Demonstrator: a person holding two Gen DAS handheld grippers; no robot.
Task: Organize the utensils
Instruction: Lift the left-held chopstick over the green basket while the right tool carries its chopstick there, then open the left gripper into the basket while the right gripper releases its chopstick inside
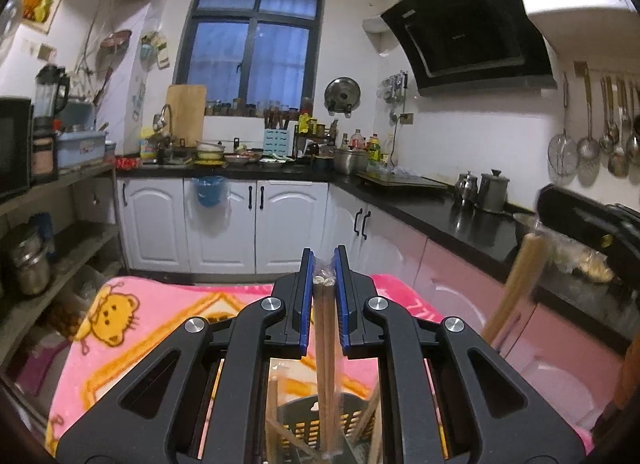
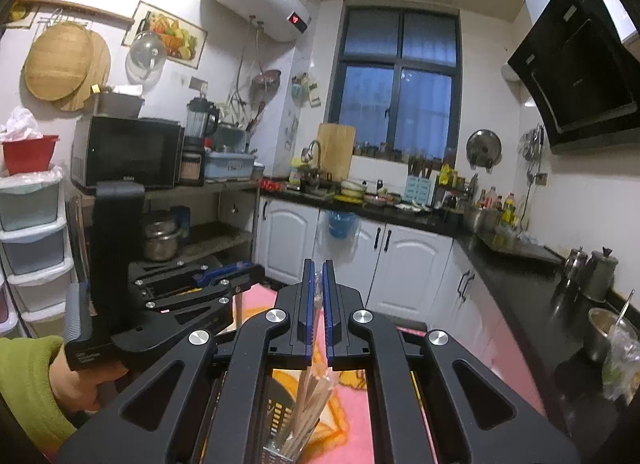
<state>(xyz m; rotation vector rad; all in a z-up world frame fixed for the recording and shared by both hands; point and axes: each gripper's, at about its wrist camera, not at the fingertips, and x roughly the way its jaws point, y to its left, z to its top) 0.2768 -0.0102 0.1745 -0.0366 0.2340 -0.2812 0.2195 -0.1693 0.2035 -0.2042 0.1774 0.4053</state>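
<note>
Both grippers, left (image 1: 324,264) and right (image 2: 318,276), clamp wrapped chopsticks (image 1: 326,328) above basket (image 1: 296,420).

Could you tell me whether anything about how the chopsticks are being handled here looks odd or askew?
Nothing is spilled or damaged. The only oddity: both tools are shut on plastic-wrapped chopsticks. The left tool holds a dark pair upright over the dark slotted holder; the right tool grips a paler bundle.
</note>
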